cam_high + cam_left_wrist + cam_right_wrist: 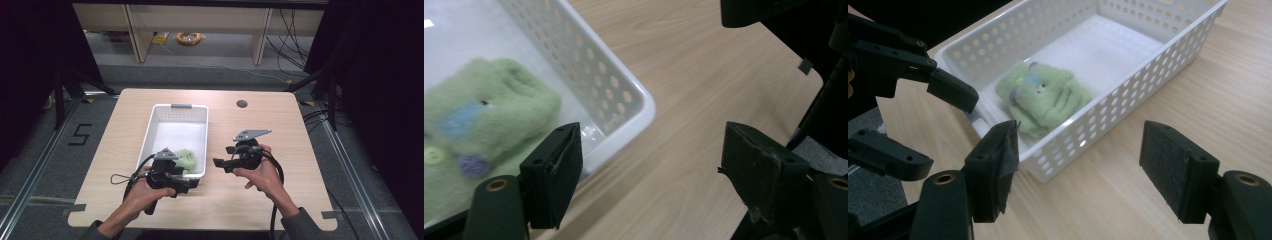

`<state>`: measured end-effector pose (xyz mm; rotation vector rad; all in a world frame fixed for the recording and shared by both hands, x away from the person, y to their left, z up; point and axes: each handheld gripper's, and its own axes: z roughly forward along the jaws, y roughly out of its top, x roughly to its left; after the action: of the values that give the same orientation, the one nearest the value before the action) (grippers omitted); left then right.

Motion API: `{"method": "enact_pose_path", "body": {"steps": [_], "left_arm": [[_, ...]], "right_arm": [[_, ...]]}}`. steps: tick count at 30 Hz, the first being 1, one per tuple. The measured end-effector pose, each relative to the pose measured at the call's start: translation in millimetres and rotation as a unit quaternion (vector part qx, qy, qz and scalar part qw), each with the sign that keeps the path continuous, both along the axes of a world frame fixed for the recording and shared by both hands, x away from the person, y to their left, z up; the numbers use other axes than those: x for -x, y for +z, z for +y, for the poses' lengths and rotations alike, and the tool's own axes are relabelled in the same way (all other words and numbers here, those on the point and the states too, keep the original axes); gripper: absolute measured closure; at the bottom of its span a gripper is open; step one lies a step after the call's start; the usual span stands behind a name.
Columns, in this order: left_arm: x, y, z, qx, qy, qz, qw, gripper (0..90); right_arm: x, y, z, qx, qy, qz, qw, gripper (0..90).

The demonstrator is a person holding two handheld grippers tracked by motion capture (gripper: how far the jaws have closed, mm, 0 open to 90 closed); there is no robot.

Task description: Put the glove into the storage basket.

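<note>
A white perforated basket (150,131) stands mid-table, and a green plush toy (188,159) lies in its near right corner. My left gripper (192,183) hovers at the basket's near right corner, jaws open and pointing right. In the left gripper view the left gripper (656,170) spans the basket's corner (626,97) and bare table, with the toy (479,125) to its left. My right gripper (223,156) is open just right of the basket, pointing left. In the right gripper view the right gripper (1080,172) faces the basket wall (1148,65), the toy (1045,97) and the left gripper (923,125) beyond it.
The wooden table (270,130) has a cable hole (242,104) at the back right. Cables trail from both grippers toward the near edge. Black frames and shelving stand beyond the far edge, with floor on both sides.
</note>
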<state>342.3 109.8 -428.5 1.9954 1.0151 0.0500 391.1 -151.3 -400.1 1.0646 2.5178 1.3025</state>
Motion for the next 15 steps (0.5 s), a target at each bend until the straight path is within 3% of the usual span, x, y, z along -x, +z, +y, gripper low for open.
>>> {"method": "enact_pose_path", "body": {"steps": [5, 12, 13, 15], "left_arm": [[11.8, -4.3, -8.4, 0.001, -0.009, -0.016, 0.9998, 23.8], [20.5, -11.4, -15.2, 0.002, -0.023, -0.024, 0.9994, 23.8], [20.9, -12.7, -15.8, 0.000, -0.024, -0.025, 0.9994, 23.8], [22.2, -14.8, -17.0, 0.003, -0.026, -0.024, 0.9994, 23.8]], "right_arm": [[10.0, -4.1, -6.8, -0.012, 0.003, -0.005, 0.9999, 32.4], [21.8, -10.2, -13.2, -0.016, 0.007, -0.010, 0.9998, 31.6], [21.7, -12.0, -14.0, -0.019, 0.008, -0.024, 0.9995, 31.6], [25.5, -13.6, -15.7, -0.023, 0.004, -0.011, 0.9997, 31.4]]}}
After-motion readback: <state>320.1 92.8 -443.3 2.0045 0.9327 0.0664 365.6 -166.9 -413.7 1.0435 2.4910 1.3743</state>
